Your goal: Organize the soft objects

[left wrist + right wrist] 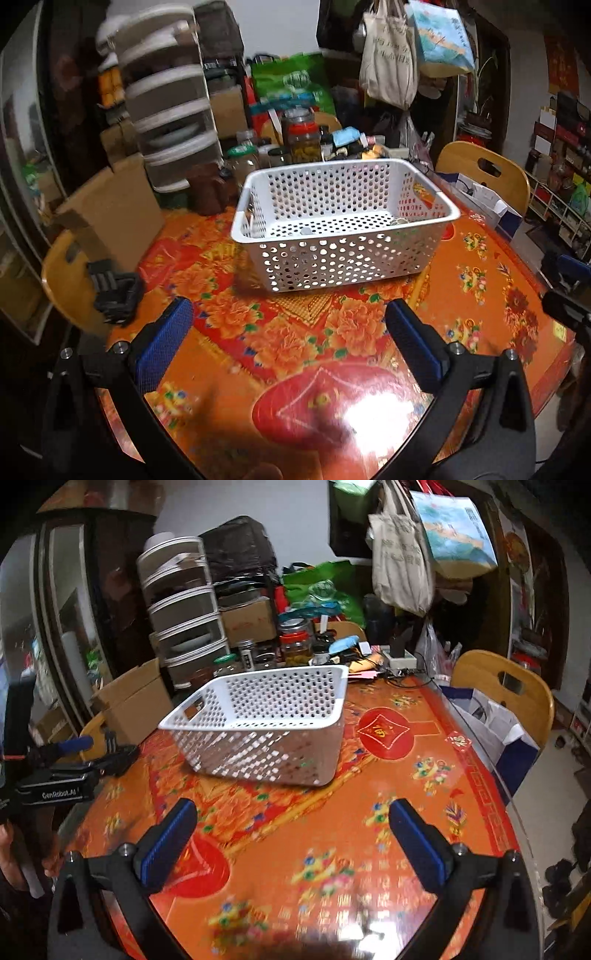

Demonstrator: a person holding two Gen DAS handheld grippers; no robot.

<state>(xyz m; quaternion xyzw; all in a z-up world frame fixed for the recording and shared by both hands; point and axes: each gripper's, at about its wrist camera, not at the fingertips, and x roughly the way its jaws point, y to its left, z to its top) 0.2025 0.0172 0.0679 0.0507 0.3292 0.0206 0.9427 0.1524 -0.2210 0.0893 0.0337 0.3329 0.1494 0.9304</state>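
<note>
A white perforated plastic basket (343,225) stands on the round table with the orange-red floral cover (295,350); it also shows in the right wrist view (266,723). Two small pale things lie on its floor, too small to name. My left gripper (288,314) is open and empty, above the table in front of the basket. My right gripper (291,816) is open and empty, also short of the basket. The left gripper's body shows at the left edge of the right wrist view (55,775). No soft object is plainly visible on the table.
Jars and bottles (303,136) crowd the table's far side, next to a stacked drawer unit (166,110). Cardboard boxes (114,218) stand at the left. Wooden chairs (484,173) flank the table. Tote bags (388,62) hang behind. A blue-white bag (506,734) sits on the right chair.
</note>
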